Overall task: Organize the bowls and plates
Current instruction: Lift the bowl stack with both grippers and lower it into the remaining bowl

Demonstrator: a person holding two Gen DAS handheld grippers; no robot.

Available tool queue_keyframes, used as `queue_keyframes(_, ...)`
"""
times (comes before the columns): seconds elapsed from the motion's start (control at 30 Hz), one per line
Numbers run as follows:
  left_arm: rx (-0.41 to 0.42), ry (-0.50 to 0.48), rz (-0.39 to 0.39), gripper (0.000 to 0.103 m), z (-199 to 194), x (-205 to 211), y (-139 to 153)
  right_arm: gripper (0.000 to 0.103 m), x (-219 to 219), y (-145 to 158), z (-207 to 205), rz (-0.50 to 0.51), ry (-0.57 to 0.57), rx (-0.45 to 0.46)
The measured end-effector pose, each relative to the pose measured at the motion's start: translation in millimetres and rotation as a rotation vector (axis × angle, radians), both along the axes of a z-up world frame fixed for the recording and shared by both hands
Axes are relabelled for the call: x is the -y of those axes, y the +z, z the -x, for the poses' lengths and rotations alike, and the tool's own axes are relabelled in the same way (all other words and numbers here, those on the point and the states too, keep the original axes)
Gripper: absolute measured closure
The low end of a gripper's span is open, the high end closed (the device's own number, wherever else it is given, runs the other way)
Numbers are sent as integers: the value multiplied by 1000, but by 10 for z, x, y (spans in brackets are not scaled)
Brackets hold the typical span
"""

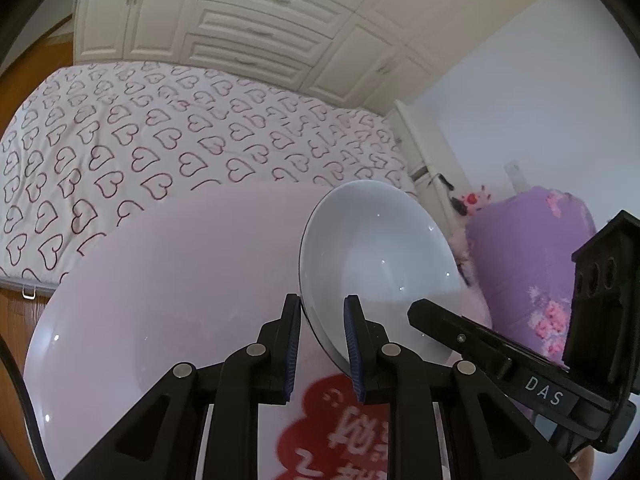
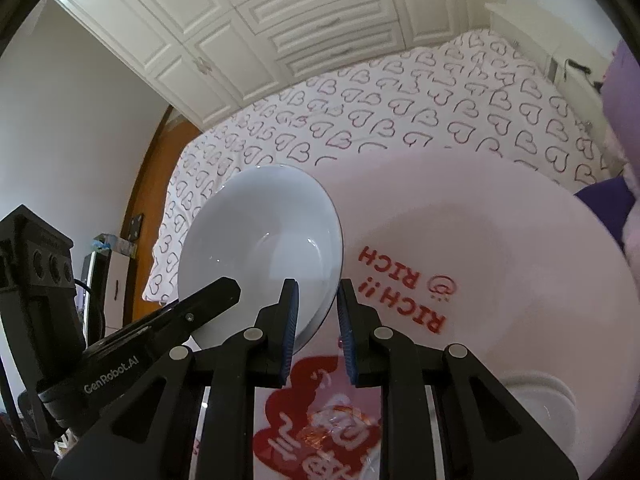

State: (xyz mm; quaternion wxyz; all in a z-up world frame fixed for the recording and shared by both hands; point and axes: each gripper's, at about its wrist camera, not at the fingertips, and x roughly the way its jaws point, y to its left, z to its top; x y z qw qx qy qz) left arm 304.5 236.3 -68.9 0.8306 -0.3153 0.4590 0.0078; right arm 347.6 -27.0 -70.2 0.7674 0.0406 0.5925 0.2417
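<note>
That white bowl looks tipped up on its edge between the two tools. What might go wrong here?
The white bowl is steeply tilted, with only its rim between the fingers of the left gripper and the right gripper. A loose hold may let it slip onto the pink table. It might also strike the white dish nearby.

Left gripper [image 1: 322, 344] jaws parted, right gripper [image 2: 318, 330] jaws parted

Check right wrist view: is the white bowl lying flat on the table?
No. The white bowl is tipped up on edge, its rim between the fingers of the right gripper, above the pink table.
</note>
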Motion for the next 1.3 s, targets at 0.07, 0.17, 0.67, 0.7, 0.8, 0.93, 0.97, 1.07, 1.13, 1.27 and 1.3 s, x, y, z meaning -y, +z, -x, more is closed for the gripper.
queue_keyframes(0.07,16,-12,-2,85,75,65,84,83,65,105,49,-3,-6,18)
queue_keyframes(0.17,40,-33,-7,85,196,165,213,83,192,306,152,-2,-17,53)
queue_keyframes(0.67,84,-187,-74,85,716,900,730,83,903,803,696,11,-105,131)
queue_keyframes(0.7,80,-199,-80,85,739,948,735,83,950,800,733,15,-112,130)
queue_keyframes(0.8,64,-224,-92,85,782,1063,723,83,1050,797,804,15,-127,125)
queue_keyframes(0.93,45,-251,-120,85,797,1162,715,83,1179,763,864,5,-143,112)
queue_keyframes(0.97,40,-257,-127,85,823,1182,709,83,1193,754,873,5,-145,110)
queue_keyframes(1.07,32,-262,-139,85,783,1274,701,83,1227,731,896,4,-147,104)
queue_keyframes(1.13,30,-264,-151,85,729,1330,694,83,1234,725,902,2,-147,100)
queue_keyframes(1.27,24,-269,-179,85,696,1428,683,83,1267,651,910,-3,-151,84)
queue_keyframes(1.3,22,-270,-186,85,695,1446,680,83,1280,623,906,-5,-152,78)
